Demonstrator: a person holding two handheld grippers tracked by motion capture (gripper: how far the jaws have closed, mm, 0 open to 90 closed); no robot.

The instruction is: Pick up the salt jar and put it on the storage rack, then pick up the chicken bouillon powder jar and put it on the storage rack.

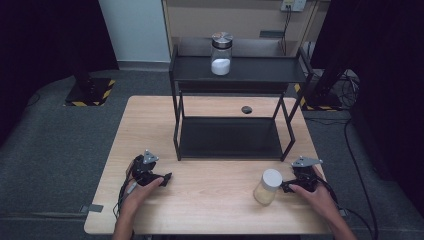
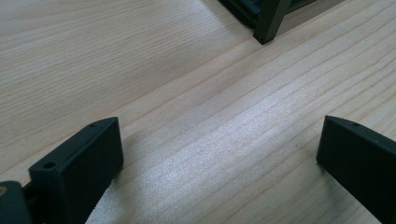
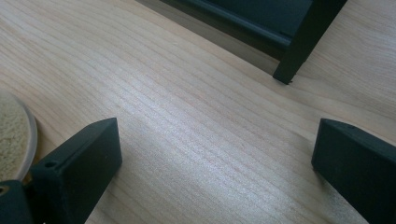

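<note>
While both hands rest on the wooden table [image 1: 210, 200], the jar with the white lid [image 1: 268, 186] stands upright near the front edge, at about five o'clock from the table's middle. Its long axis is vertical, and pale grainy contents show through its wall.

The right gripper [image 1: 289, 187] lies just beside this jar, at its three o'clock side, pointing toward it. In the right gripper view the jaws stand wide apart with only bare wood between them, and the jar's rounded edge [image 3: 16, 135] appears at nine o'clock, just outside the left jaw. So the jar is not between the jaws yet; I judge the hand must shift a little sideways to take it in.

The left gripper [image 1: 162, 178] is well apart from the jar, at about seven o'clock on the table. Its jaws are also wide apart, holding nothing. The right hand is clearly the nearer one.

Behind, at twelve o'clock, stands a black two-level rack [image 1: 235, 75]. On its upper shelf is a second jar with a metal lid [image 1: 221, 53], upright, with white powder inside.
</note>
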